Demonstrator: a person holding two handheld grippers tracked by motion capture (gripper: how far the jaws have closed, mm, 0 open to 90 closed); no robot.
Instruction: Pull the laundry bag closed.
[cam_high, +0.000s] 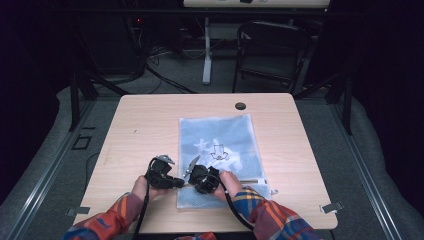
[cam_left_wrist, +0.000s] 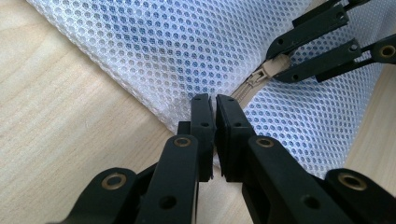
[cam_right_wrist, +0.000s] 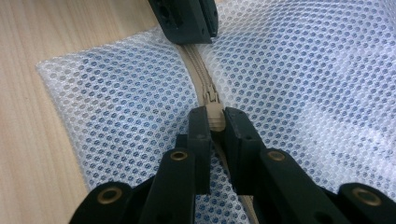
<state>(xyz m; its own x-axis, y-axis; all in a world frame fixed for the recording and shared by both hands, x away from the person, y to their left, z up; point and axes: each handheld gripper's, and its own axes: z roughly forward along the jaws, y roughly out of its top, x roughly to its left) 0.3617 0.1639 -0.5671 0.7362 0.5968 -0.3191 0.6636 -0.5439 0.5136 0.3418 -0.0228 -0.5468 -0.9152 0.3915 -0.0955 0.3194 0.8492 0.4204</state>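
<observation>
One white mesh zip bag (cam_high: 220, 150); one beige zipper pull (cam_right_wrist: 215, 115); two black two-jaw grippers: left gripper (cam_high: 184, 182), right gripper (cam_high: 192, 181); one light wooden table (cam_high: 145, 130); one black chair (cam_high: 270, 50).

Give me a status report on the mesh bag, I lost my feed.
Left tool shut on mesh bag edge by the zipper end. Right tool shut on zipper pull. Nothing in the way on the table.
</observation>
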